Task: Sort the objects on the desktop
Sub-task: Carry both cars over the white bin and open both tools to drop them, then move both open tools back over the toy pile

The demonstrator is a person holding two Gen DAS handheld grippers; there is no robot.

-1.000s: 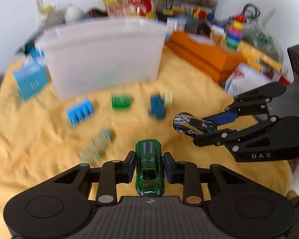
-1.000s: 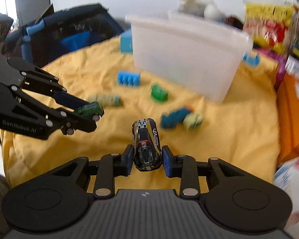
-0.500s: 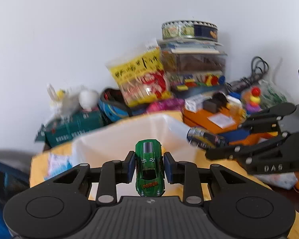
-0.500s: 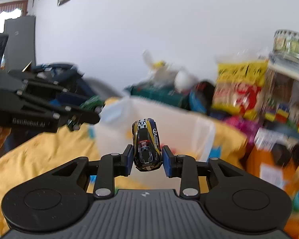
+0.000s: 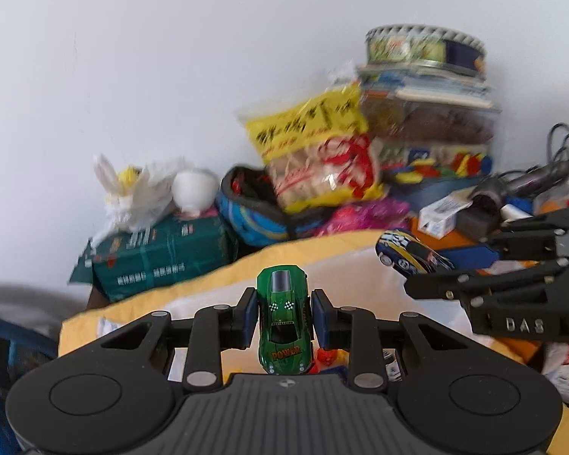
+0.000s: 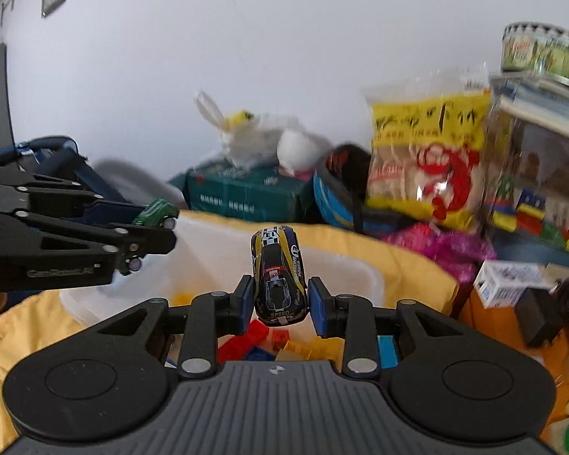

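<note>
Jaws clamp green car [image 5: 283, 318]; only right wrist shows bricks [image 6: 303, 345].

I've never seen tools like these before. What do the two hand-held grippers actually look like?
Both are matte black plastic. The left gripper and the right gripper each have a ribbed body, two round discs, jointed link arms with silver pins, and blue pads on the fingers. Seen from the side, one bears raised letters "DAS"; the other's lettering is too blurred to read. No cables show on them.
</note>
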